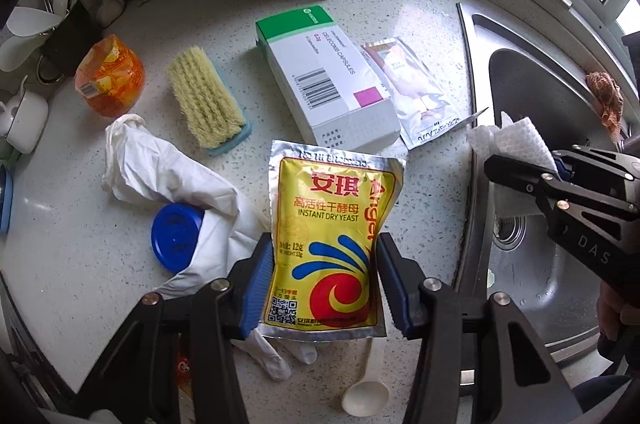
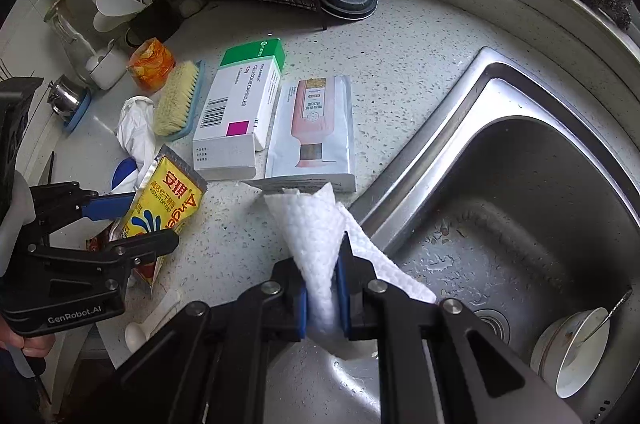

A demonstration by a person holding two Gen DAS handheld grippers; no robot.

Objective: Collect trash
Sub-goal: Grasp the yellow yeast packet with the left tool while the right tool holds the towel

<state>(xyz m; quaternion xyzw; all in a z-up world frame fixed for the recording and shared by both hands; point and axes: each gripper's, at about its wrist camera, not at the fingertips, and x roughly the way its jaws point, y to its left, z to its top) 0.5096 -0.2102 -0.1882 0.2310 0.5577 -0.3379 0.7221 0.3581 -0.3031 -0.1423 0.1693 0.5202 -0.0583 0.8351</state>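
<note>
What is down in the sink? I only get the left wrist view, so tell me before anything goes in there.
Observer: A white bowl sits in the near corner of the sink, with a spoon resting in it.
Operator: Check the right gripper's hold on the paper towel.
Observer: The right gripper has its jaws shut on the paper towel, both pads pressed into it.
Operator: Report what is printed on the silver sachet.
Observer: The silver sachet shows a pink bottle.
</note>
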